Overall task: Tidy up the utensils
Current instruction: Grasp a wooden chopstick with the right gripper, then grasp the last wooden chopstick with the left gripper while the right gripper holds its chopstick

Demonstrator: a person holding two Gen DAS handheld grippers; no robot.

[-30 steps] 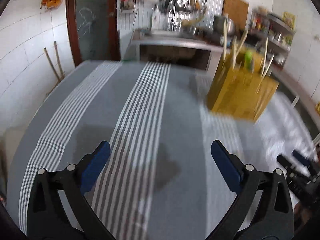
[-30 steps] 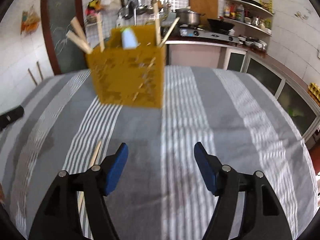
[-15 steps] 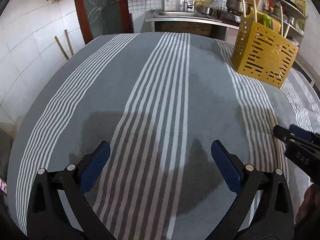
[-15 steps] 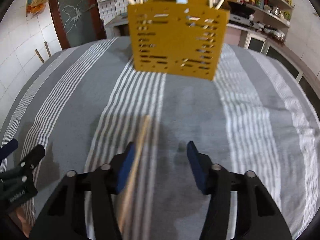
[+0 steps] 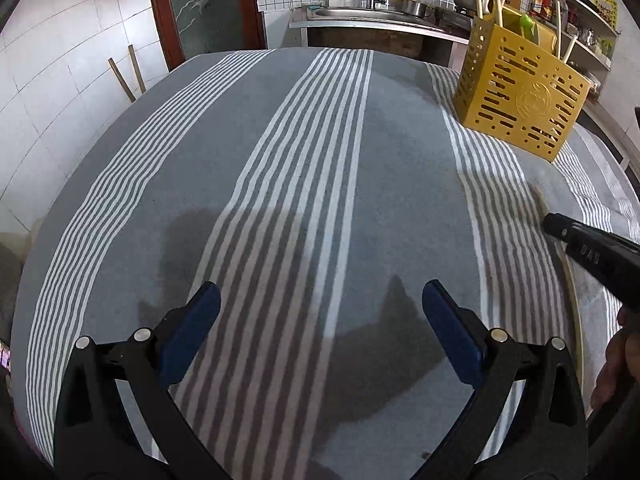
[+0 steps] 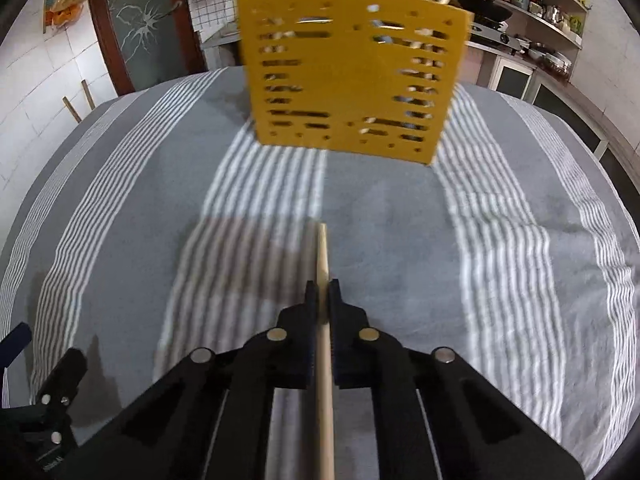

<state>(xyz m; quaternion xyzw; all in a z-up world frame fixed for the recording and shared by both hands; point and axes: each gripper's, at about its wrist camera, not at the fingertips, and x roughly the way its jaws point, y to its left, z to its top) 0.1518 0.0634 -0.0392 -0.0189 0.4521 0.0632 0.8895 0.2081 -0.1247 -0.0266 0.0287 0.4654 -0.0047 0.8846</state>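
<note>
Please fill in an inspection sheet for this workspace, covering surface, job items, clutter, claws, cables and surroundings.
Surface: grey striped tablecloth, shadowed near the claws.
Job's things: yellow slotted utensil holder upright, sticks inside; one wooden chopstick in front of it.
Clutter: nothing seen.
Claws: right claw just closed on the chopstick; left claw open, nothing between its pads.
Cables: nothing seen.
Surroundings: kitchen, sink, shelves, tiled walls, dark door.
</note>
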